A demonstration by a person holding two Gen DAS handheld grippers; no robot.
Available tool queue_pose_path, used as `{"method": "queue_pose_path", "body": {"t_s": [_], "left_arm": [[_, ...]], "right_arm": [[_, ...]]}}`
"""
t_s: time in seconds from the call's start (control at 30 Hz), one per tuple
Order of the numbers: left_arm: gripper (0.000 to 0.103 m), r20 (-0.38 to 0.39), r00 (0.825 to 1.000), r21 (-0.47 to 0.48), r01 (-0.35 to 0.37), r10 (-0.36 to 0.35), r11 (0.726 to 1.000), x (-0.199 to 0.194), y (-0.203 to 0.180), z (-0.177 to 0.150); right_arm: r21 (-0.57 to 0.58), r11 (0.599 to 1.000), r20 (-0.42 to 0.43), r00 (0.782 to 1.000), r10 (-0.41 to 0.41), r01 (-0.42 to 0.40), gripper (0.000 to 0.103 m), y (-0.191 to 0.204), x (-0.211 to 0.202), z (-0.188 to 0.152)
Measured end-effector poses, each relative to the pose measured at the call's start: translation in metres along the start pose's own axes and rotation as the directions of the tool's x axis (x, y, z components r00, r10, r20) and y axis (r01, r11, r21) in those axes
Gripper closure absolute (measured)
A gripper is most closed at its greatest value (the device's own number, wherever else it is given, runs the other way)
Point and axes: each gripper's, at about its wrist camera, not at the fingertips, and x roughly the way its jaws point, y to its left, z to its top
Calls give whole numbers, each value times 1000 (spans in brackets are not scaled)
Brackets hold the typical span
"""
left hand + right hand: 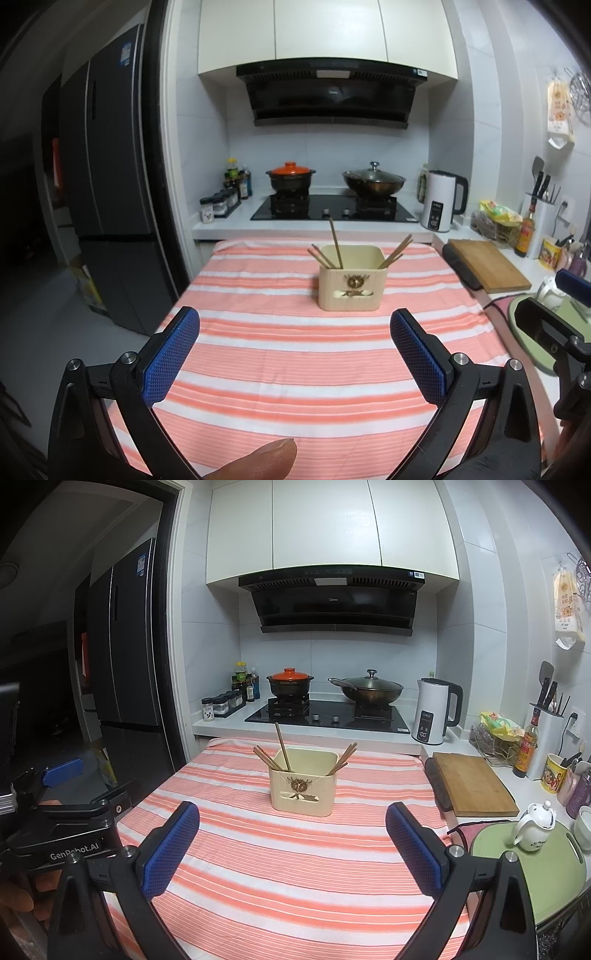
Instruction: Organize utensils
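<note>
A cream utensil holder point(351, 284) stands upright on the striped cloth toward the table's far side; it also shows in the right wrist view point(303, 784). Several brown chopsticks point(335, 243) lean inside it, some at its left, some at its right point(341, 758). My left gripper point(295, 332) is open and empty, held above the cloth in front of the holder. My right gripper point(293, 825) is open and empty too, at a similar distance from the holder. Each gripper's body shows at the edge of the other's view.
The table wears an orange and white striped cloth point(280, 369). A wooden cutting board point(472, 786) and a green board with a white teapot point(533, 827) lie to the right. A stove with pots point(328, 712), a kettle point(434, 710) and a fridge point(110, 206) stand behind and left.
</note>
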Motion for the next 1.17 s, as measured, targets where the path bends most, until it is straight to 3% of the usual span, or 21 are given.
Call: {"method": "queue_pose_path", "body": {"t_s": [0.83,1.17], "left_arm": [[0,2,1000,2,5,-5,1000,1,1,-3],[0,5,999,-29,52,-52,998,6,2,-8]], "right_arm": [[3,1000,-7,1000,1,-1,0,0,0,-1],[13,1000,-7,1000,-5,5,0,-5,1,-3]]}}
